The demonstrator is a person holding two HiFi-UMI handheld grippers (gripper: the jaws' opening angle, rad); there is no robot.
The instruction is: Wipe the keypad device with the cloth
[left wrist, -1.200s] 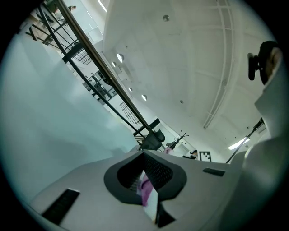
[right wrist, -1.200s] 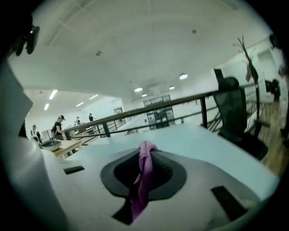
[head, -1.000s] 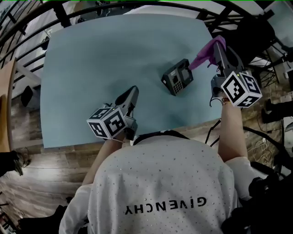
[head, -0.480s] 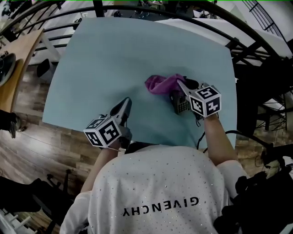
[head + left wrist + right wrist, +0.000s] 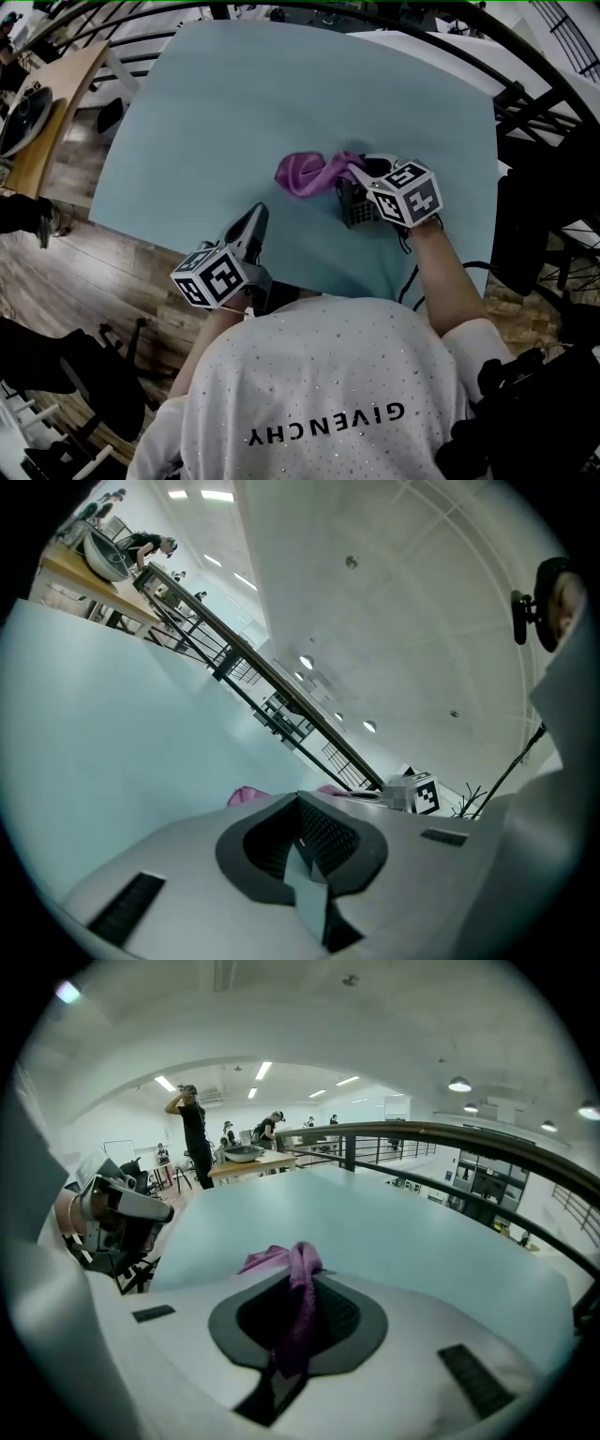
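A dark keypad device (image 5: pixel 356 202) sits on the pale blue table (image 5: pixel 281 103), largely covered by my right gripper (image 5: pixel 353 171). That gripper is shut on a magenta cloth (image 5: pixel 307 173), which trails left onto the table from the device's top. In the right gripper view the cloth (image 5: pixel 298 1299) runs pinched between the closed jaws. My left gripper (image 5: pixel 255 217) rests near the table's front edge, left of the device, shut with nothing in it. In the left gripper view a bit of the cloth (image 5: pixel 246 796) shows beyond the jaws.
A black railing (image 5: pixel 525 89) curves around the table's far and right sides. A wooden bench with a round dish (image 5: pixel 23 112) stands at the left. Cables (image 5: pixel 441 277) hang off the table's front right edge over the wood floor.
My right gripper carried the cloth from the table's far right over to the keypad device and has dragged it leftward across the top. The left gripper stayed put.
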